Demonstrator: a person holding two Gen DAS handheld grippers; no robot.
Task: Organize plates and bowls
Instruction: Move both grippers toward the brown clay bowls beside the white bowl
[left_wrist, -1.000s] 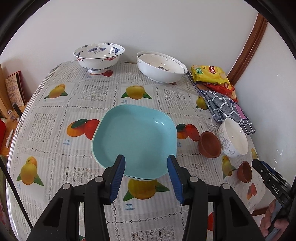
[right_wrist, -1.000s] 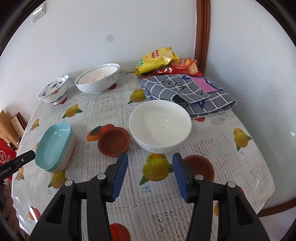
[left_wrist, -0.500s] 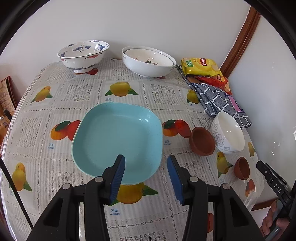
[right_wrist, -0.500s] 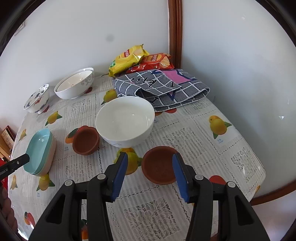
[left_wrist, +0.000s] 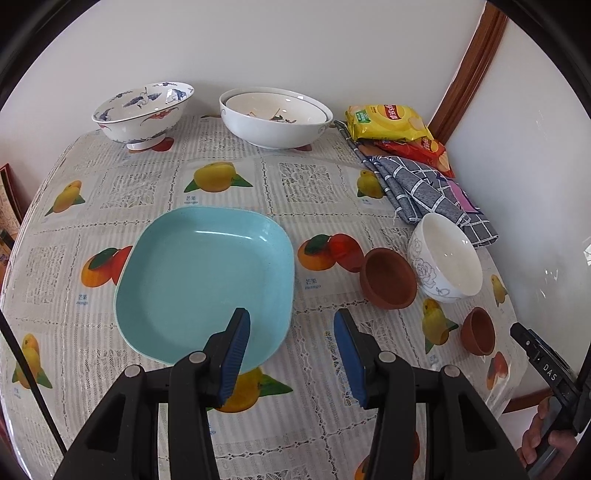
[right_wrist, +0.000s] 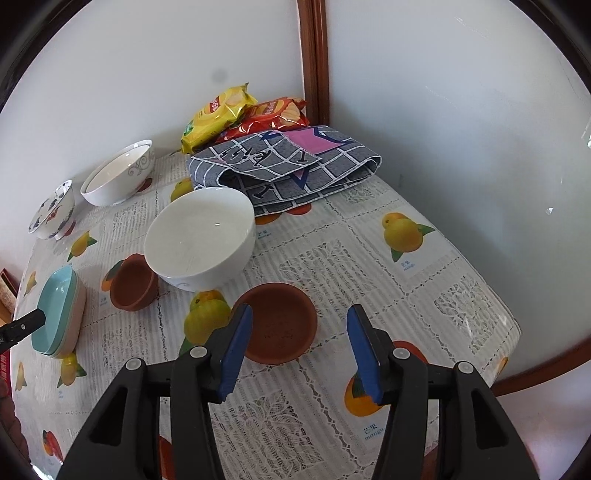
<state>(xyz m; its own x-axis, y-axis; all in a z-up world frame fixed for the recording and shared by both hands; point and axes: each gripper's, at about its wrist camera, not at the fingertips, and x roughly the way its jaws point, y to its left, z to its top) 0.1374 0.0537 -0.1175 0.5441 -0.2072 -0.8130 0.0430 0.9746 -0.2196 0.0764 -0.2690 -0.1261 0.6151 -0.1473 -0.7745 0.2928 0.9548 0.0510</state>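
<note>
We hover both tongs apart, empty: right tongs (right_wrist: 299, 347) over terracotta dish (right_wrist: 279, 326) near table (right_wrist: 461, 295) edge, where a nudge risks knocking it off; left tongs (left_wrist: 291, 350) at teal plate (left_wrist: 199, 277) rim.

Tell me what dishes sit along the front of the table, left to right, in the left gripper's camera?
teal plate → bigger brown clay bowl → white flowered bowl → small brown clay cup

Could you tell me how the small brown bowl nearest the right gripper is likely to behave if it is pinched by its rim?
The small brown bowl looks like matte clay, so probably grippy rather than slippery. It is shallow and wide-based, so unlikely to tip. Clay chips easily, so a gentle grip from the right gripper seems wise.
</note>
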